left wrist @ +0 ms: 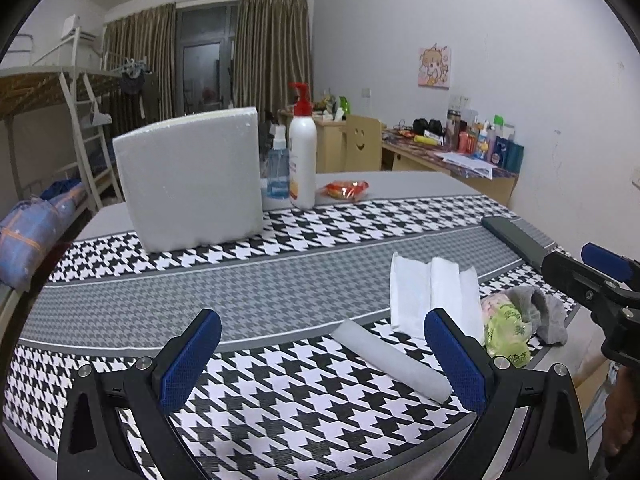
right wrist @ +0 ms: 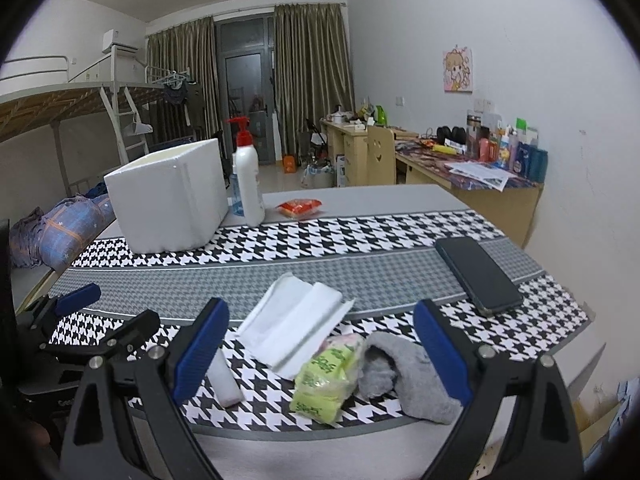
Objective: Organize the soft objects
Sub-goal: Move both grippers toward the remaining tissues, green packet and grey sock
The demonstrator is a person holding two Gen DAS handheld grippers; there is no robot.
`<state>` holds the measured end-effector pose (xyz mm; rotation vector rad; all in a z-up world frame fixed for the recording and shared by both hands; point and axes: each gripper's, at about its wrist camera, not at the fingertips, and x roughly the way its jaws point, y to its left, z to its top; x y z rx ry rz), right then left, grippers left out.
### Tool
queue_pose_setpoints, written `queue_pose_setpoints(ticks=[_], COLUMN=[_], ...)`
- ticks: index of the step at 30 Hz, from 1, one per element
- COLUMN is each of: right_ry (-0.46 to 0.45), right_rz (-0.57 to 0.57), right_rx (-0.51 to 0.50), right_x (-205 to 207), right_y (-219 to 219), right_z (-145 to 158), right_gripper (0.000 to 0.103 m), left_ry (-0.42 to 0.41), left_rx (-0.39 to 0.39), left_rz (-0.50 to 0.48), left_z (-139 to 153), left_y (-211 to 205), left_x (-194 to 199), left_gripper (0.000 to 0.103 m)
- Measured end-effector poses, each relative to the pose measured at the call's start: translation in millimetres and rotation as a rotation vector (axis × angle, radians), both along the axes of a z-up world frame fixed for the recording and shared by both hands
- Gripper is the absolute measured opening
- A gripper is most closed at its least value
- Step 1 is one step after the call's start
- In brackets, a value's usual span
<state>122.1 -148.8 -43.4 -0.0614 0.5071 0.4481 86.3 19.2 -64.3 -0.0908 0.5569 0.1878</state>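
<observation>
Both grippers, left (left wrist: 322, 354) and right (right wrist: 322, 344), are held with fingers wide above the table (right wrist: 380, 196); nothing is gripped. A sock (right wrist: 412, 376) lies near right.

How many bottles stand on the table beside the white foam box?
2: a tall white pump bottle just right of the foam box, and a small blue spray bottle wedged between them, mostly hidden in the right wrist view.

On the table (right wrist: 400, 196), the foam box (right wrist: 168, 200) stands at eleven o'clock, the pump bottle (right wrist: 248, 184) beside it at twelve; tissue (right wrist: 292, 328), packet (right wrist: 326, 380) and sock (right wrist: 408, 376) cluster at six, the phone (right wrist: 478, 276) at three.
</observation>
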Motion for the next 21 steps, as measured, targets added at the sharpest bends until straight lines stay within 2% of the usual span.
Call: queue_pose_setpoints(ticks=[21], right_ry=[0.134], right_rz=[0.007], right_rx=[-0.029], right_x=[29], right_y=[-19], right_z=[-37], right_gripper=[0.096], left_ry=[0.143], left_rx=[-0.016], left_rz=[0.018], left_z=[-36], left_y=[-21], left_x=[34], left_gripper=[0.102])
